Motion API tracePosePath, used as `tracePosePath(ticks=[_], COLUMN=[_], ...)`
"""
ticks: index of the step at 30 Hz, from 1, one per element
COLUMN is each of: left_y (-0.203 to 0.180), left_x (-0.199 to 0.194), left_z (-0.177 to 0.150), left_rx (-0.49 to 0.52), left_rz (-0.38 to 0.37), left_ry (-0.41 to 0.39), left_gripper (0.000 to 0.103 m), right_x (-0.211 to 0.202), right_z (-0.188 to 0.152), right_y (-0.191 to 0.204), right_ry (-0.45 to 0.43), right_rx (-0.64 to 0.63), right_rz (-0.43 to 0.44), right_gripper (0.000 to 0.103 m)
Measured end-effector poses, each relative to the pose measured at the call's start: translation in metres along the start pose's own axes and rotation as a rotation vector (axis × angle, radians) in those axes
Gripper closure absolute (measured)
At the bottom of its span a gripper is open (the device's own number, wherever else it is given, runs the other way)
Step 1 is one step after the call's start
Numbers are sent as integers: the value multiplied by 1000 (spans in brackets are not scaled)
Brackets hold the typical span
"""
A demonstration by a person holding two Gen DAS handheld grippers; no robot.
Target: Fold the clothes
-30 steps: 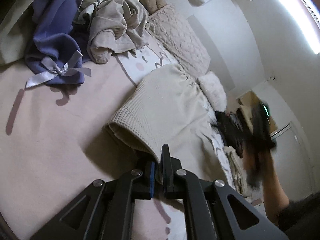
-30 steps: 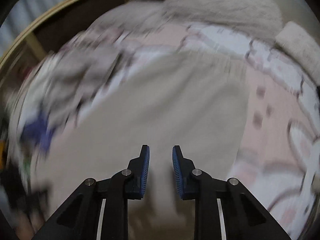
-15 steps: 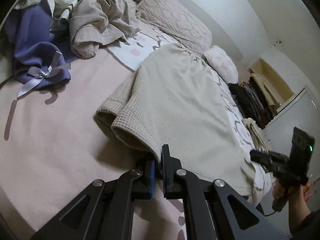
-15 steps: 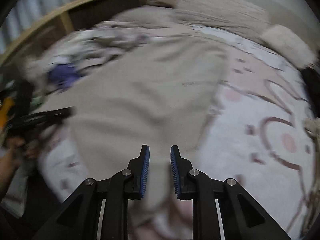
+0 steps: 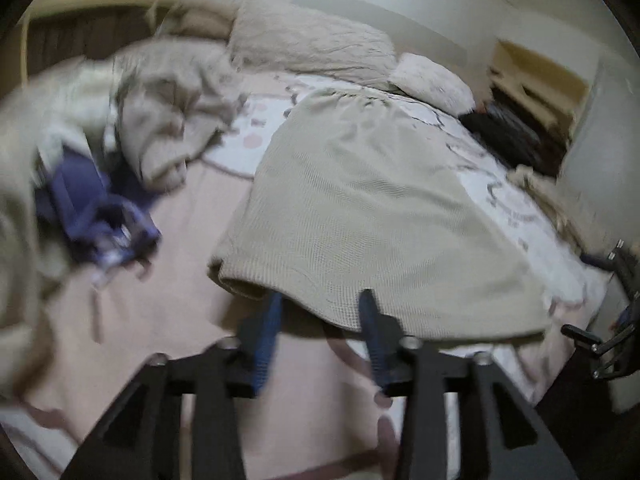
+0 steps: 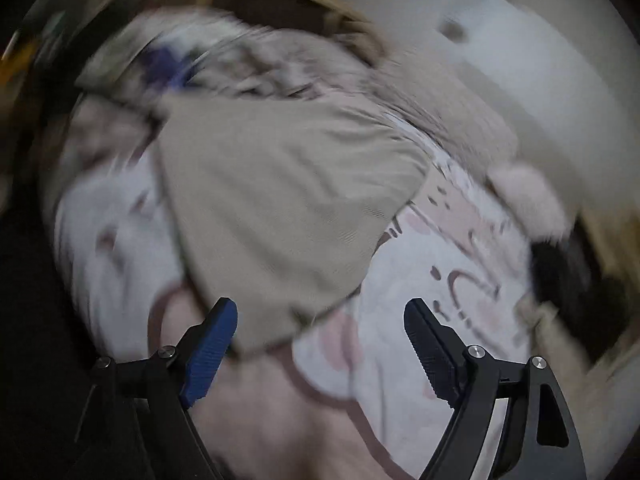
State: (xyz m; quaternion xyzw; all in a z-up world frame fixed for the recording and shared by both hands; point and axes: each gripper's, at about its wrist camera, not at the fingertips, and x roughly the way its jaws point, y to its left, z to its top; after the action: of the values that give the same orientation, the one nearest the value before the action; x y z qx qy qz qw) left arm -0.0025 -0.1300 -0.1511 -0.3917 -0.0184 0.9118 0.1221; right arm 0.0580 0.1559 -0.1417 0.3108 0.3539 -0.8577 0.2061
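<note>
My left gripper (image 5: 320, 304) has just been opening and stands released, its blue pads either side of the near hem of the beige waffle-knit garment (image 5: 372, 200) but not pressing on it; the cloth lies free on the pink patterned bedspread (image 5: 188, 320). My right gripper (image 6: 320, 312) has also just been opening and now stands wide apart, with nothing clamped. The near corner of the same garment lies in front of it, between the lines of its two fingers, though the right wrist view is smeared and I can't say for sure whether the left pad brushes the fabric.

The garment is spread flat in the middle of the bed, its far end toward the pillows (image 5: 312, 44), with a heap of unfolded clothes (image 5: 168, 112) and a purple item (image 5: 96, 212) off to one side.

I judge the risks from here are mostly about the regrasp. If I close on only the top layer at the hem, the fold will drag unevenly and bunch. If my two grips land at unequal spots, the edge will skew. A pinch that catches the bedspread too would pull the sheet along.
</note>
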Motion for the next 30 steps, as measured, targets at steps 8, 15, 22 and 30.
tracePosePath(ticks=[8,15,22,30], left_y=[-40,-64,-84,-97], left_x=[-14,-10,-13,20], left_z=[-15,-42,-60,-42], left_rx=[318,584,933,1172], left_rz=[108,184,315,320], left_ry=[-33,-33,-164,-199], left_gripper=[53,46,30,30], right_x=[22,36,48,38], right_z=[-21,-14,8,48], right_y=[59,81,62,24], right_ry=[5,-112,-80,-68], right_rx=[-352,-521,-445,-259], right_rz=[-218,-315,-329,-185], right_gripper=[20,20,82,88])
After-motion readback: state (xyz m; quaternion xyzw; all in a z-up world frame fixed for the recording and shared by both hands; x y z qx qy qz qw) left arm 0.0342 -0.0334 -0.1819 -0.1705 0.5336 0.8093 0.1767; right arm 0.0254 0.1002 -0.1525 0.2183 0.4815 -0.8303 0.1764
